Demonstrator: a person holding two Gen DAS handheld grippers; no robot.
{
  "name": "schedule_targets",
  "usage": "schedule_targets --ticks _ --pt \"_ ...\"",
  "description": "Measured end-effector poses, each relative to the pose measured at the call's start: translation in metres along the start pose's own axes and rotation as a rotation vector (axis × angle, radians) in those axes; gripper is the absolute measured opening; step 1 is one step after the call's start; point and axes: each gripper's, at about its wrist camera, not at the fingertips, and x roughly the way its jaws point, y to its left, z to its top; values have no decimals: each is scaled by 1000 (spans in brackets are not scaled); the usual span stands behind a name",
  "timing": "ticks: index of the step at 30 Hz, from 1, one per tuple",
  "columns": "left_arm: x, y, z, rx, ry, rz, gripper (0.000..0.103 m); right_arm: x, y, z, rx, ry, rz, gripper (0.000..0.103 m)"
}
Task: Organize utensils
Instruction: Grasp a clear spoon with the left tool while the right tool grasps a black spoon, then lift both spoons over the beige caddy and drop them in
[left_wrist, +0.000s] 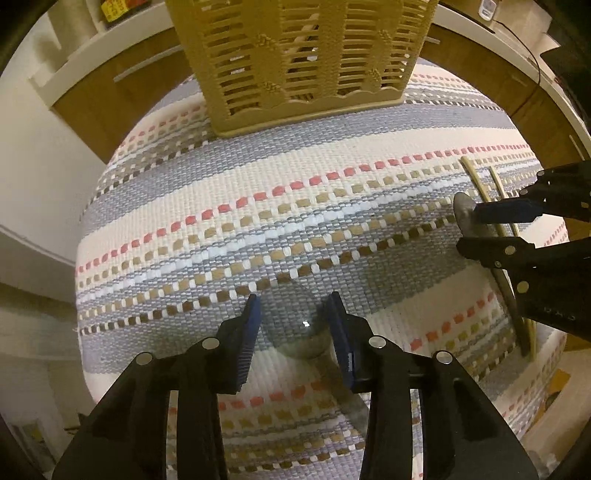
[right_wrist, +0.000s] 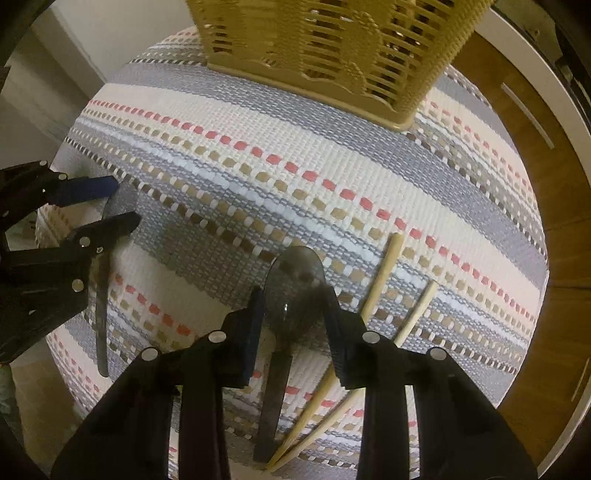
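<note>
Striped woven cloth (right_wrist: 369, 166) under basket (right_wrist: 332, 48), spoons (right_wrist: 295, 288), chopsticks (right_wrist: 380, 280)

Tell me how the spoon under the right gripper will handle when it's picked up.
The spoon looks like thin metal: probably stiff and light. Its smooth, shiny bowl may slip between the right gripper jaws. It lies flat on the woven mat, so getting under it could be awkward; it likely won't roll.

Tan basket (left_wrist: 295, 55), striped grey-cream mat (left_wrist: 258, 166)

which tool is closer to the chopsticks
Right. The right tool straddles a spoon directly beside the chopsticks; the left tool is far across the mat over another spoon.
</note>
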Motion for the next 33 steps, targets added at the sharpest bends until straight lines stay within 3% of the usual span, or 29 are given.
schedule_targets --ticks 2,9,16,17,18,20,23,25,30,33 --pt "-5 -4 -6 -5 -27 -6 34 -4 2 -6 -13 -24 9 29" --pt "-50 4 -22 -26 -196 -175 33 -26 -2 -23 -9 -122 65 29" --pt "-85 0 -39 -47 -313 -251 31 -59 -18 -38 -1 -246 119 29" --pt "-87 3 -39 -45 -335 -264 24 -65 -22 -41 -6 -272 129 29" --pt "-95 3 -41 -44 -364 -287 1 -73 -21 -43 -10 -304 140 29" --pt "-104 -2 -45 -55 -413 -316 0 -90 -22 -55 -24 -396 165 29" --pt "-119 -6 -51 -58 -487 -326 0 -118 -32 -77 -20 -541 214 29" --pt "-122 -6 -50 -62 -493 -332 0 -129 -34 -82 -4 -591 232 29" --pt "-129 -2 -49 -82 -527 -344 0 -156 -44 -87 14 -661 211 29" --pt "-147 -1 -48 -94 -595 -341 0 -175 -46 -90 17 -713 185 29"
